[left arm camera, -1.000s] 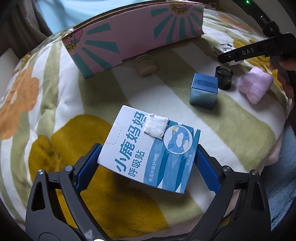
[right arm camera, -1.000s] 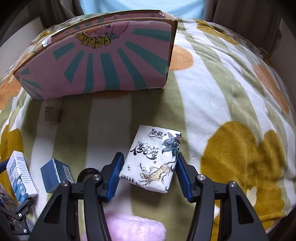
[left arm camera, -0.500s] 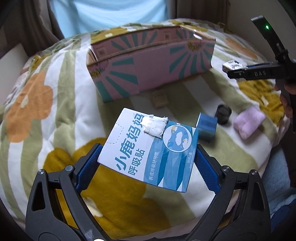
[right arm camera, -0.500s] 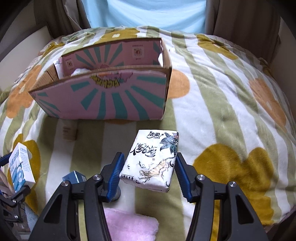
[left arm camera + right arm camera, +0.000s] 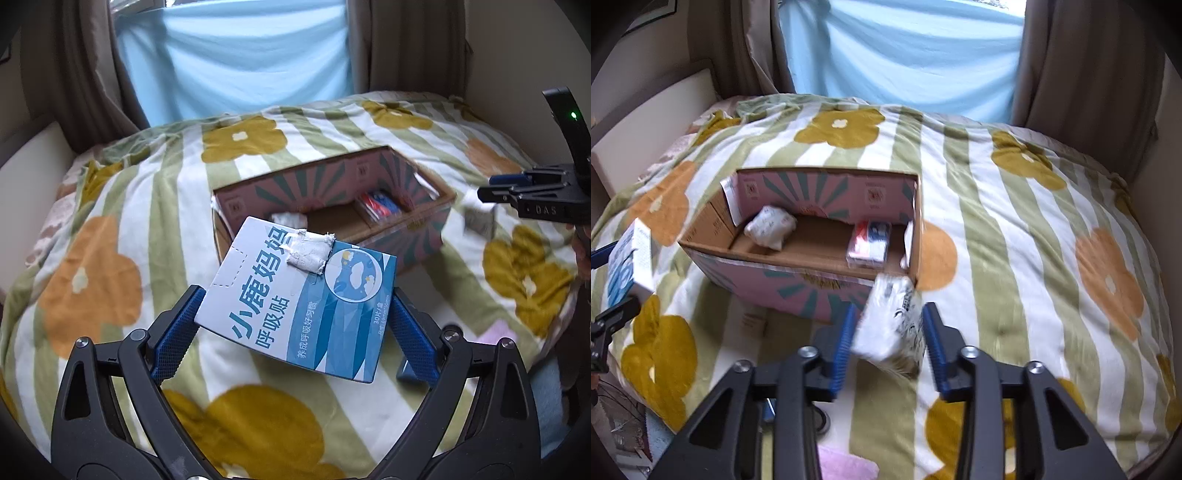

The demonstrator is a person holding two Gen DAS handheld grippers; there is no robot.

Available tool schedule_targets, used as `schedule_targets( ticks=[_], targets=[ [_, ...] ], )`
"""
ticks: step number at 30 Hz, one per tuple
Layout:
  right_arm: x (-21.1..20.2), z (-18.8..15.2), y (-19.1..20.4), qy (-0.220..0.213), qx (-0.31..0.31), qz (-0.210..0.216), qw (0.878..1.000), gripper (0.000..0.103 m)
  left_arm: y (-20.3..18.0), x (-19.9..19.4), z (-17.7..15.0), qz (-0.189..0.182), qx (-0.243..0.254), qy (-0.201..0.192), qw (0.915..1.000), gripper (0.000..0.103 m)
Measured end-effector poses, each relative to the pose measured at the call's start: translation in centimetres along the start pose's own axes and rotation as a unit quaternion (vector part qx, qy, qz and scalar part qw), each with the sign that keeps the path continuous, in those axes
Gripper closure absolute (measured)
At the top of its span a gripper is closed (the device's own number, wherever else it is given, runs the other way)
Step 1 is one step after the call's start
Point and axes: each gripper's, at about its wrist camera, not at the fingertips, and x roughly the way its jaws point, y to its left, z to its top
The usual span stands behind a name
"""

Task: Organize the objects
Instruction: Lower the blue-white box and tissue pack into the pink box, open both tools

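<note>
A blue-and-white carton (image 5: 303,299) is clamped between the left gripper (image 5: 295,321) pads, mid-frame, before the open pink cardboard box (image 5: 820,258). A white tissue pack (image 5: 890,325) is gripped by the right gripper (image 5: 886,343), at the box's near right corner.
</note>
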Motion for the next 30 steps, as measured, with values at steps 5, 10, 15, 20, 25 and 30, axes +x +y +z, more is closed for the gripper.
schedule_targets(
  ticks=[5,10,15,20,25,30],
  targets=[
    [0.6,3.0,-0.3,0.009,0.009,0.038,0.999,0.078,0.3,1.4,3.5,0.007,-0.01,-0.004,0.9999,0.008],
    [0.3,1.8,-1.0,-0.014,0.01,0.081,0.997,0.054,0.2,1.5,3.8,0.003,-0.021,-0.015,0.9997,0.008],
    [2.4,-3.9,-0.8,0.005,-0.025,0.082,0.996,0.035,-0.1,2.1,1.6,0.01,-0.019,-0.006,0.9997,0.008],
    [6.9,-8.5,1.1,0.075,-0.072,0.066,0.992,0.035,-0.1,2.6,0.0,0.003,-0.03,0.005,0.9995,0.008],
    [10.1,-10.1,2.4,0.109,-0.129,0.029,0.985,0.035,0.2,2.6,-1.1,0.004,-0.034,0.013,0.9993,0.01],
    [11.4,-10.3,2.5,0.132,-0.122,0.079,0.981,0.035,0.6,2.9,-1.8,0.007,-0.034,0.02,0.9992,0.01]
  ],
)
